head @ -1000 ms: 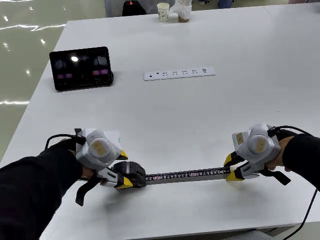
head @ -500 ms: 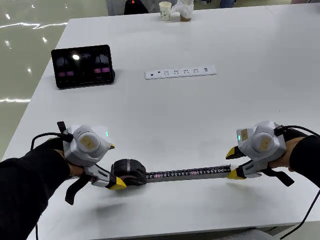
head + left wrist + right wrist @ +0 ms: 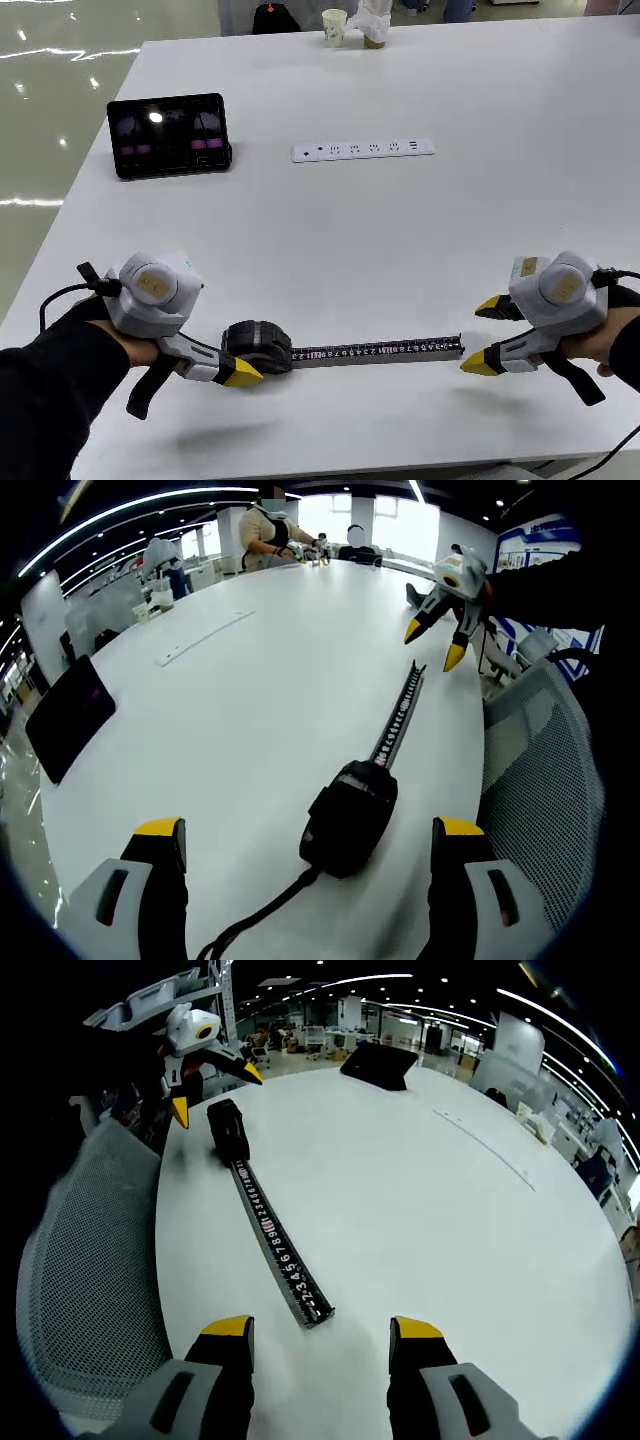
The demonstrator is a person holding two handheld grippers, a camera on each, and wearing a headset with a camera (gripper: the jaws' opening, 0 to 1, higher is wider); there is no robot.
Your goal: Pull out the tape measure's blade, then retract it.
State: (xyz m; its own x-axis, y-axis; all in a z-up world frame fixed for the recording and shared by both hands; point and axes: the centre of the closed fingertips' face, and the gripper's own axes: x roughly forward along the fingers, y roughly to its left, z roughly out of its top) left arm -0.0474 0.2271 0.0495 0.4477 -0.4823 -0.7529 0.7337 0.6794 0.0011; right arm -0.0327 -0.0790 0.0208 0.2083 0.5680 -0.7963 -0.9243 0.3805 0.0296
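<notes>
The blade [image 3: 378, 350] lies drawn out flat along the near edge of the counter [image 3: 400, 230], with the tape measure [image 3: 258, 345] at its left end. The left claw [image 3: 308, 830] is spread wide and nothing is held in it. The case [image 3: 350, 815] sits just ahead of its jaws, untouched. The right claw [image 3: 478, 336] is likewise wide open and empty, and the blade's tip lies just in front of it, apart.

Retraction is judged to be the step in hand. The case would best be closed on squarely across its sides by the left claw, so that twisting is prevented. The tip could be taken by the right claw and fed back slowly, since a freed blade may whip. Whether a lock is set cannot be told.

The counter is white and smooth. A tablet [image 3: 168, 135] and a power strip [image 3: 363, 149] lie farther off, with a paper cup [image 3: 335, 25] at the far edge. A glossy floor [image 3: 50, 120] is seen to the left, and a mesh chair [image 3: 90, 1290] at the near side. An open office with ceiling lights lies beyond.
</notes>
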